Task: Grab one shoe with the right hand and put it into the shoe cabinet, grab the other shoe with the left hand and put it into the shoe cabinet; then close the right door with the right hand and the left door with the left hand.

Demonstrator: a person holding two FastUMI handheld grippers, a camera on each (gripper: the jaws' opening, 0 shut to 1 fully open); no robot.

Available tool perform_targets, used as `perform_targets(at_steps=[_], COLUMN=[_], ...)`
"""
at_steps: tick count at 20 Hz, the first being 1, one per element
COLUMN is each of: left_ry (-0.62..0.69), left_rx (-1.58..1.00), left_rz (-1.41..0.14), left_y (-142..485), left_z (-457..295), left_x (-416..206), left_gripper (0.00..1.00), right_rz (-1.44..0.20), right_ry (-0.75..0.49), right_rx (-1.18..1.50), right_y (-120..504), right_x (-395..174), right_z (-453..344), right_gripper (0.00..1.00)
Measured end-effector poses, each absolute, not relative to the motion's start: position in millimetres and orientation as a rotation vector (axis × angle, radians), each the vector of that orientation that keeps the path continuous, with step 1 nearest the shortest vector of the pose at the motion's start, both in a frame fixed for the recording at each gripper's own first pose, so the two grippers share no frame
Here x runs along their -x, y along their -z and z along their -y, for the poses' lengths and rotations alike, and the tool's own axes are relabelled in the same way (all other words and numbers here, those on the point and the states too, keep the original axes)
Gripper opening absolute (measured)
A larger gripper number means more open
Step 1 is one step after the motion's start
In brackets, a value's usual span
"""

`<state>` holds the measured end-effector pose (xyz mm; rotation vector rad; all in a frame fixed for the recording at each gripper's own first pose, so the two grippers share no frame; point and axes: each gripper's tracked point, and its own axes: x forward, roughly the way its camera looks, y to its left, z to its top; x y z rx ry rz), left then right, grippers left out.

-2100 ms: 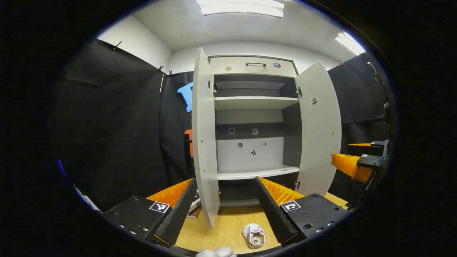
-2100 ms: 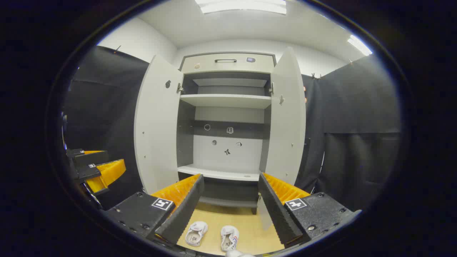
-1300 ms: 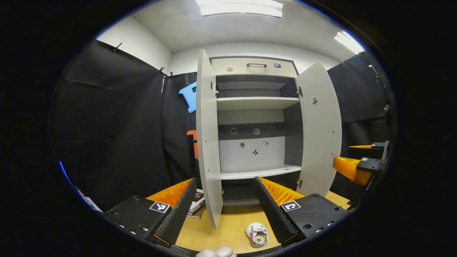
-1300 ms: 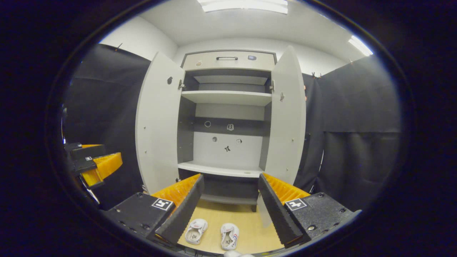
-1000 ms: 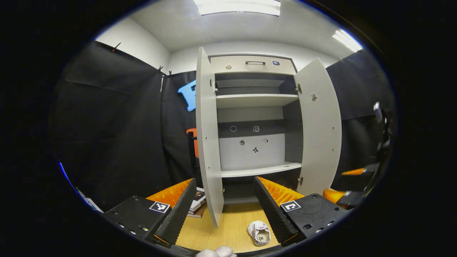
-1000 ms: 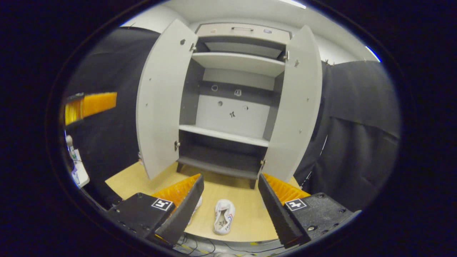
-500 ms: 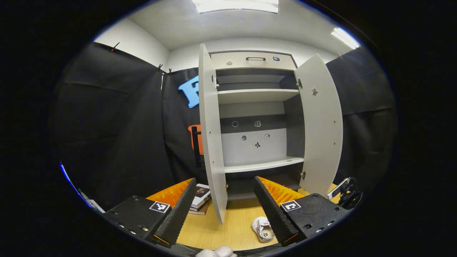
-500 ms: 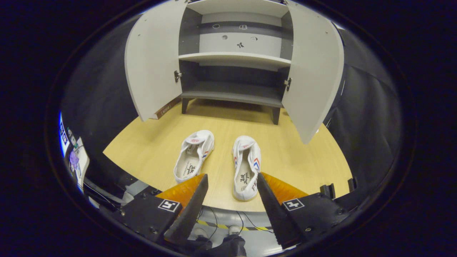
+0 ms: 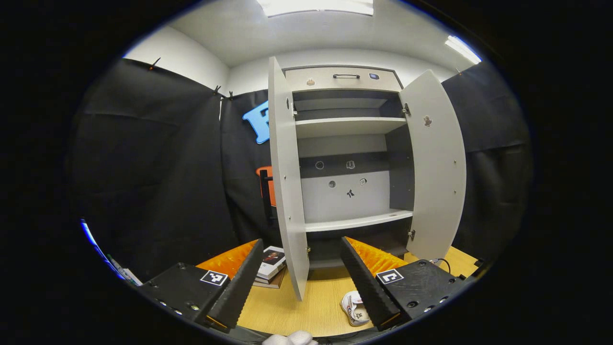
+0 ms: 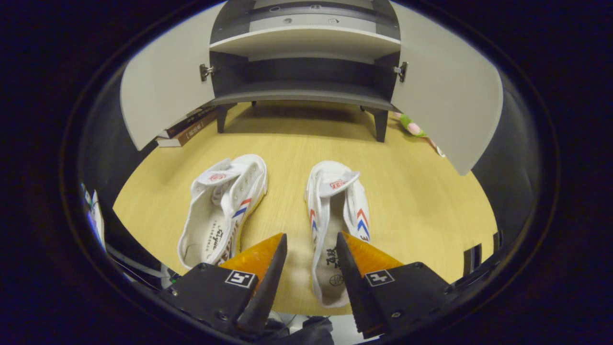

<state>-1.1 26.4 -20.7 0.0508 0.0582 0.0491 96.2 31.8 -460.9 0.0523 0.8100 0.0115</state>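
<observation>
Right shoe (image 10: 335,225) lay at lower centre of the right gripper view on the wooden table (image 10: 421,201), its left wall between the spread right gripper (image 10: 309,239) fingers, left shoe (image 10: 225,206) beside it, open shoe cabinet (image 10: 306,86) above; left gripper (image 9: 297,261) spread, holding nothing.

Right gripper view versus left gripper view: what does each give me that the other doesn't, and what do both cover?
Right gripper view: the left-hand shoe and right-hand shoe side by side on the table, the open right claw low over the right-hand shoe, and a green toy near the right door. Left gripper view: the cabinet's top drawer, its upper shelf and the open left claw. Shared: both doors standing open, the stacked books by the left door, and at least one white shoe.
</observation>
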Motion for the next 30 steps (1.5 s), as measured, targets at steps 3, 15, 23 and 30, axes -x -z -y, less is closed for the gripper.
perform_targets(at_steps=[3,15,23,30], left_ry=[-0.073,-0.118,-0.114,-0.097], left_rx=[-0.052,-0.035,-0.031,-0.01], left_rz=[-0.074,-0.087,-0.093,-0.074], left_y=[25,27,38,37], left_z=[-29,-20,-15,-4], left_x=[-9,-44,-50,-52], left_gripper=[0.96,1.0,0.96,0.96], right_rz=[-0.792,-0.836,-0.701,-0.48], right_ry=[-0.025,-0.077,-0.144,-0.196], right_rx=[-0.063,-0.19,-0.102,-0.05], right_y=[469,460,352,202], right_x=[-123,-151,-159,-203], right_z=[-32,-21,-24,-36], right_gripper=[0.62,0.04,0.05,0.05])
